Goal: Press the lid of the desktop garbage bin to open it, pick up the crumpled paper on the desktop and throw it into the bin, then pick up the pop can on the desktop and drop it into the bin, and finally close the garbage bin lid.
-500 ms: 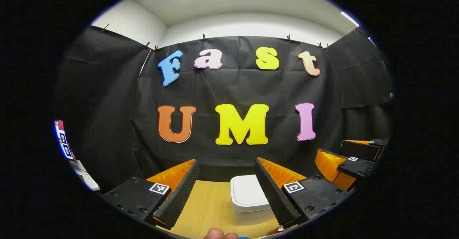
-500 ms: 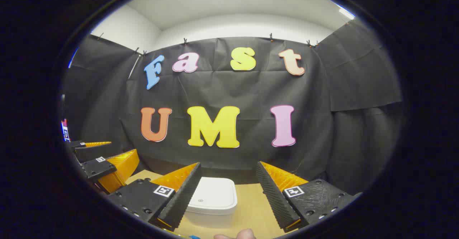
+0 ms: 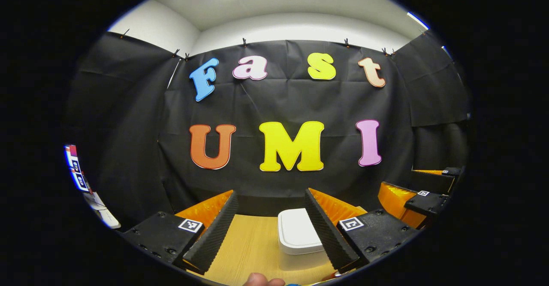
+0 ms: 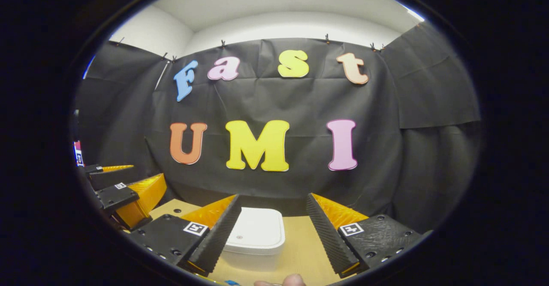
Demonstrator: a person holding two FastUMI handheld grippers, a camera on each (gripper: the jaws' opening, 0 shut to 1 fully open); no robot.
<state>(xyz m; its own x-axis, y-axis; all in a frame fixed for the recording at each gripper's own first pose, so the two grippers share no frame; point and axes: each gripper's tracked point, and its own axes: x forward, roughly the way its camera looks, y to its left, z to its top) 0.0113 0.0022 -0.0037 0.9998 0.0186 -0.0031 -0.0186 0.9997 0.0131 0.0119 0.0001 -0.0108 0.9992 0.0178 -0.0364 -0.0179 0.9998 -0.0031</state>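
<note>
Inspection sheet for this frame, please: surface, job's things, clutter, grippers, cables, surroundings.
Surface: wooden desktop, bare around the bin.
Job's things: white bin upright on the desktop, lid closed; paper and can: nothing seen.
Clutter: nothing seen.
Grippers: left gripper open, holding nothing; right gripper open, holding nothing; both above the desktop, short of the bin.
Cables: nothing seen.
Surroundings: black cloth wall, white ceiling above.

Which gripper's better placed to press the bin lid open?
Right, probably. The right gripper, open, has the closed white bin lid nearly centred between its fingers. For the left gripper, also open, the lid sits off beside one finger.
</note>
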